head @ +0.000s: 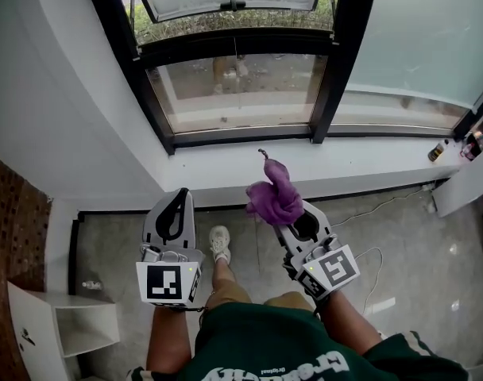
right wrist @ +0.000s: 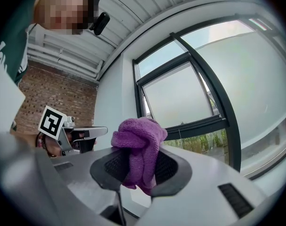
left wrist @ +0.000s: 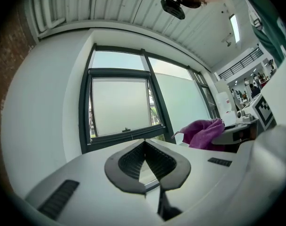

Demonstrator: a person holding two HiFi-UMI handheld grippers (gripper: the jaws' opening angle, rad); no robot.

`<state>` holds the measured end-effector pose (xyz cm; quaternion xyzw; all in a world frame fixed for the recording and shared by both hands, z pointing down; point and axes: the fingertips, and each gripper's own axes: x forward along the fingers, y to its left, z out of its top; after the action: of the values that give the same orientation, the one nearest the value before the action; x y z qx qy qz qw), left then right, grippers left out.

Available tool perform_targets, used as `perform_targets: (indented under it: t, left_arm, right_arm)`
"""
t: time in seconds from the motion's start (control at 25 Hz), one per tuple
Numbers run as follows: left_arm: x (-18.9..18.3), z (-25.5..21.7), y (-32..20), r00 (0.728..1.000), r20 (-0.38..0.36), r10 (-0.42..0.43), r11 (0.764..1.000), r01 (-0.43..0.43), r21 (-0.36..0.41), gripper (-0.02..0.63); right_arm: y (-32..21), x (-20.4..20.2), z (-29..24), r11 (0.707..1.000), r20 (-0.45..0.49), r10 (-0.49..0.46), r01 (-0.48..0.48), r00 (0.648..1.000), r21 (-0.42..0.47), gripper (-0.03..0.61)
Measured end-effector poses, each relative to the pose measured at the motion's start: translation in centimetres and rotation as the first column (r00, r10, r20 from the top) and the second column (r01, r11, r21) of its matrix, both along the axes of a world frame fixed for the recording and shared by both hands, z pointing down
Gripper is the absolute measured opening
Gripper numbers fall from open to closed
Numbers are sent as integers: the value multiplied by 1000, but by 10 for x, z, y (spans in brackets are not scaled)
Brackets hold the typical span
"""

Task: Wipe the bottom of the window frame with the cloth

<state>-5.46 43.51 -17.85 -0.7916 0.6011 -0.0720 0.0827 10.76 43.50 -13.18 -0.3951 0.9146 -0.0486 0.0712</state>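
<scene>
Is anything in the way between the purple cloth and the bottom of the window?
Nothing visible. The right tongs hold the purple cloth in open air, short of the window frame's bottom bar.

The cloth (head: 275,195) is purple. The window frame (head: 240,139) is black. The left gripper (head: 179,198) and right gripper (head: 286,215) are light grey with black, ribbed jaws. Each has a cube (head: 168,282) with black-and-white squares. The wall (head: 59,94) is white and the brick wall (head: 11,228) is red-brown. The floor (head: 416,244) is grey. The person's shirt (head: 265,348) is dark green.
</scene>
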Motion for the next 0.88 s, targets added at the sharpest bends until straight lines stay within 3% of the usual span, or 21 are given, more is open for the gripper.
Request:
perform_targets:
  t: [0.32, 0.88]
  left_arm:
    - [-40, 5, -139, 997, -18, 78, 997, -78, -18, 9]
    - [-99, -6, -357, 980, -19, 200, 978, -201, -56, 9]
  right_arm:
    - [-122, -49, -2, 999, -36, 43, -42, 998, 23, 120]
    - [-326, -128, -11, 991, -83, 129, -132, 988, -26, 120]
